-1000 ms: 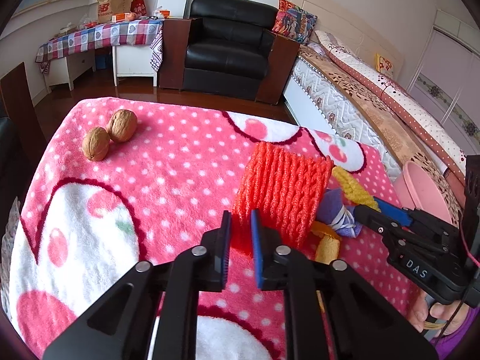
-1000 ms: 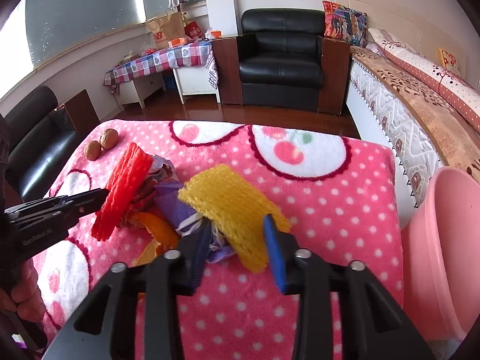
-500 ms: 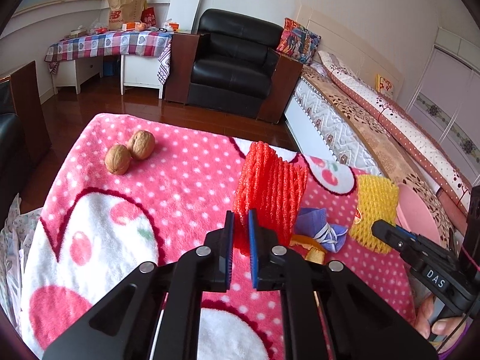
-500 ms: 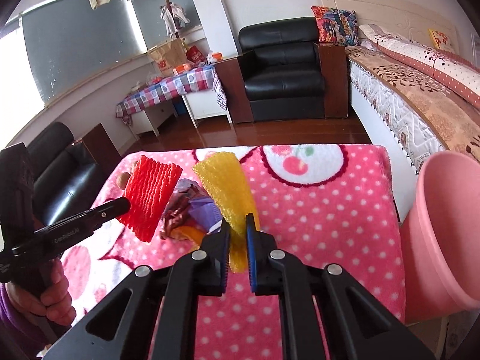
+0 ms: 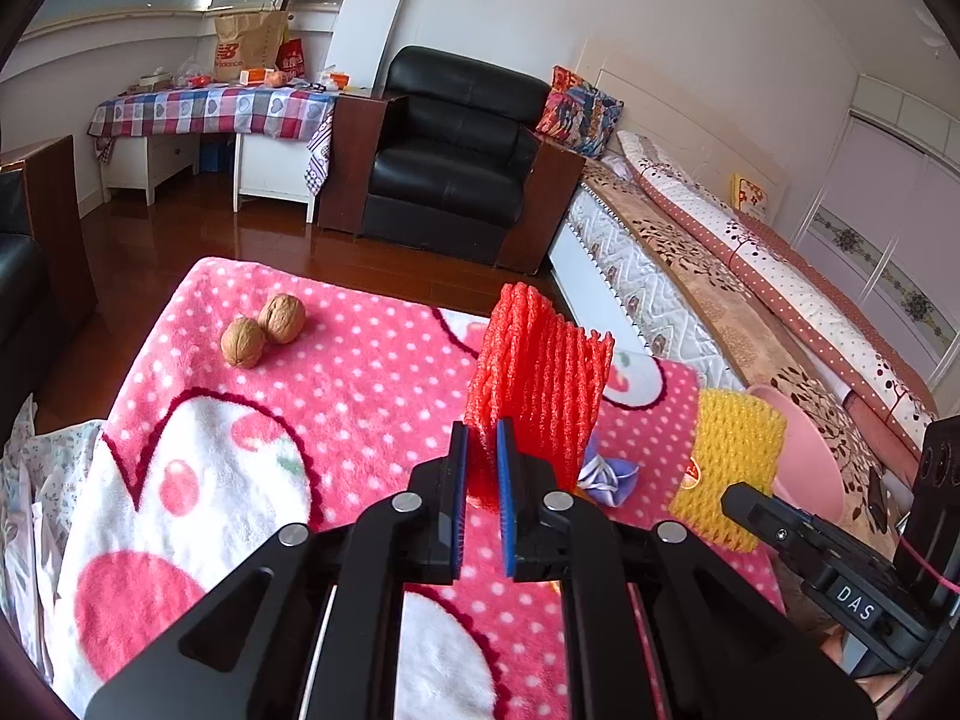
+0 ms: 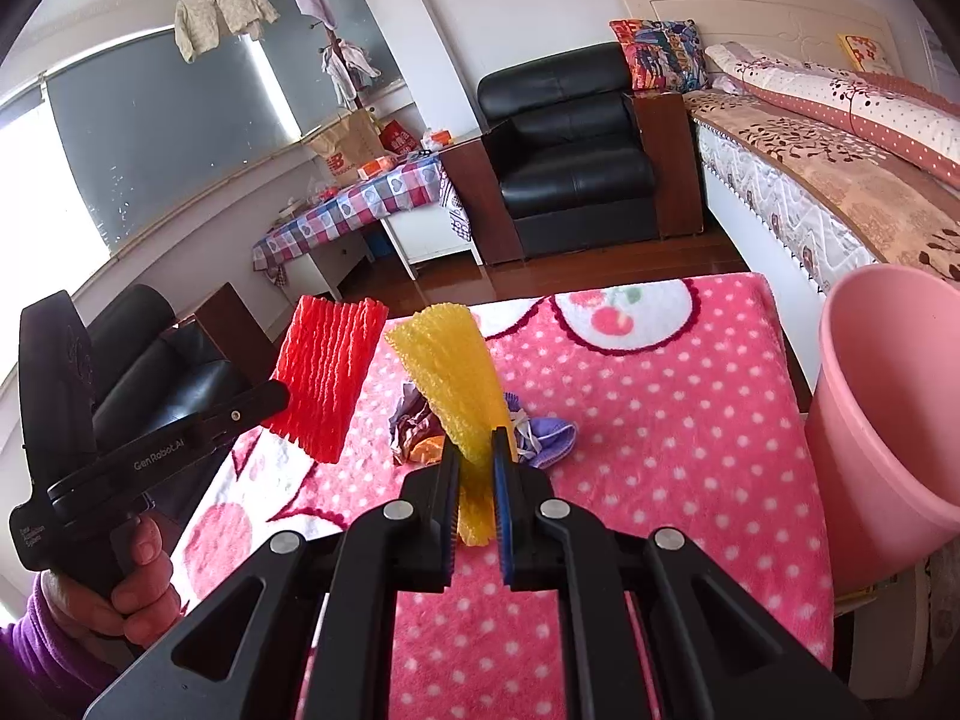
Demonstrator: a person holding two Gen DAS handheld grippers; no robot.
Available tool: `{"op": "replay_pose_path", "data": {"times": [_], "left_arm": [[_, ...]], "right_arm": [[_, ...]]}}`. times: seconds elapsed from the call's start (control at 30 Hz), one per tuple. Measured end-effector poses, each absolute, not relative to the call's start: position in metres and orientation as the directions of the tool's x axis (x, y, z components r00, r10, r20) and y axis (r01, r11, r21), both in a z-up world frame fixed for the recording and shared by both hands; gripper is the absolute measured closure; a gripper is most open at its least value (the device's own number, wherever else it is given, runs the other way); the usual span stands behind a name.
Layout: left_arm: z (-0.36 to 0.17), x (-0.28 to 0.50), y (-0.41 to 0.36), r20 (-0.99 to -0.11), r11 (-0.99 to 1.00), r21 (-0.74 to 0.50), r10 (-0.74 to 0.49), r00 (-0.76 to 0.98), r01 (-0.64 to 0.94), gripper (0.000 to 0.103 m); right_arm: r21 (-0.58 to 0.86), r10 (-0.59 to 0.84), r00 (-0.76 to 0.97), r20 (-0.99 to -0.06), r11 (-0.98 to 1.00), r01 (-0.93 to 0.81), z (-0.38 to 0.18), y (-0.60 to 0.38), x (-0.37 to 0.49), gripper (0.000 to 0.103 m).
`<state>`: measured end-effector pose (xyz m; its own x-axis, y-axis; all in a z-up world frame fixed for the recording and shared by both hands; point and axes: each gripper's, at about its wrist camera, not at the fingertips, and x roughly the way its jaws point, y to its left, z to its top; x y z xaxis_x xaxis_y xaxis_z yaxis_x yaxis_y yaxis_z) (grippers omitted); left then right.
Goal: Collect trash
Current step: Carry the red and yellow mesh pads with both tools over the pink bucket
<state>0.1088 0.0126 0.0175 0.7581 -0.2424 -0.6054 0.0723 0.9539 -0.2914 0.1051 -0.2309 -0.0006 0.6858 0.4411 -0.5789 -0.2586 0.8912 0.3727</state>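
My left gripper [image 5: 480, 468] is shut on a red foam fruit net [image 5: 540, 372] and holds it above the pink dotted blanket [image 5: 360, 396]; the net also shows in the right wrist view [image 6: 324, 378]. My right gripper [image 6: 477, 468] is shut on a yellow foam net [image 6: 456, 378], lifted off the blanket; it also shows in the left wrist view [image 5: 732, 468]. Crumpled purple and orange wrappers [image 6: 420, 432] lie on the blanket beneath both nets. A pink bin [image 6: 888, 408] stands to the right of the blanket's edge.
Two walnuts [image 5: 264, 330] lie at the blanket's far left. A black armchair [image 5: 456, 156], a bed [image 5: 720, 276] on the right and a checked-cloth table [image 5: 210, 108] stand beyond. A dark sofa [image 6: 162, 372] is on the left.
Both grippers have risen with their nets, lifting the red and yellow nets off the blanket. The right gripper closed on the yellow net a second ago.
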Motion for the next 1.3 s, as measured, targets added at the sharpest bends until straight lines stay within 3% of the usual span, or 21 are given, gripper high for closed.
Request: {"op": "replay_pose_path", "data": {"times": [0.93, 1.3], "left_arm": [[0.053, 0.085, -0.063, -0.537, 0.914, -0.311, -0.396, 0.745, 0.261, 0.095], [0.066, 0.104, -0.124, -0.532, 0.891, -0.298, -0.454, 0.715, 0.344, 0.095]], "right_arm": [[0.405, 0.319, 0.804, -0.502, 0.908, -0.108, 0.040, -0.306, 0.054, 0.094], [0.393, 0.205, 0.862, -0.464, 0.920, -0.008, 0.047, -0.365, 0.052, 0.094]]}}
